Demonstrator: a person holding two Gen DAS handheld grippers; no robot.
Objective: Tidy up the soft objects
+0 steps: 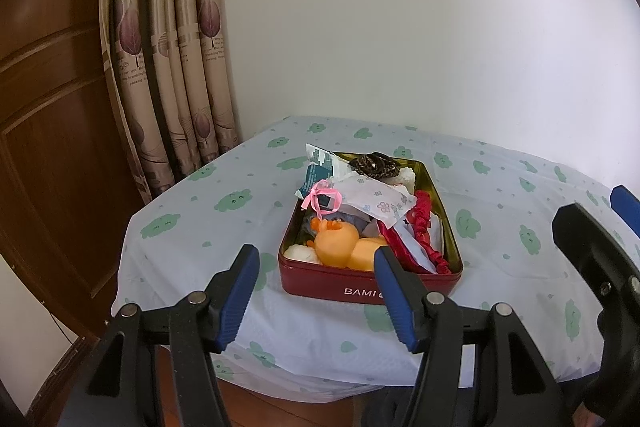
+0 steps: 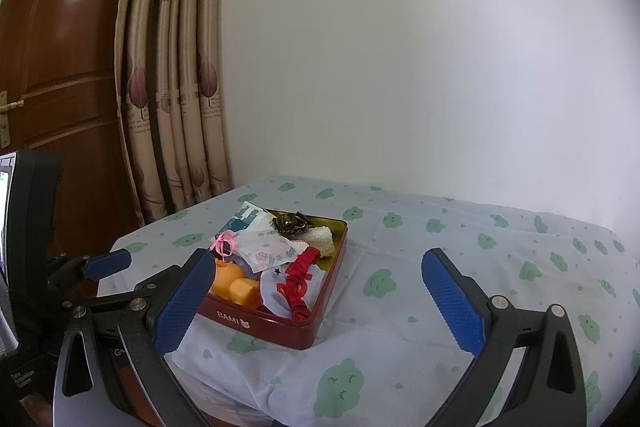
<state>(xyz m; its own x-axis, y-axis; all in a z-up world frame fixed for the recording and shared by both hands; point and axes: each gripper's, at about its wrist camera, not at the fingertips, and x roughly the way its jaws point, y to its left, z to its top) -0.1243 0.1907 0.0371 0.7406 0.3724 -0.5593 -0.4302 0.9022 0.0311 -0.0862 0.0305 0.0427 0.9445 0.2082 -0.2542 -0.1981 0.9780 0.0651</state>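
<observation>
Both grippers, left point(image 1: 316, 291) and right point(image 2: 318, 301), hang wide-jawed and empty short of the red rectangular metal tin point(image 1: 320, 285), where the orange rubber duck point(image 1: 334, 241), red ruffled fabric band point(image 1: 426, 231) and floral packet point(image 1: 374, 197) lie heaped; fits sorting finished or unpacking pending.

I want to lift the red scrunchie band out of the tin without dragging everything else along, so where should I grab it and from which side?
Probably from above, with the right gripper, pinching across the red ruffled band at its raised middle. It drapes over the white cloth along the red tin's right wall, so the middle looks freest.
</observation>
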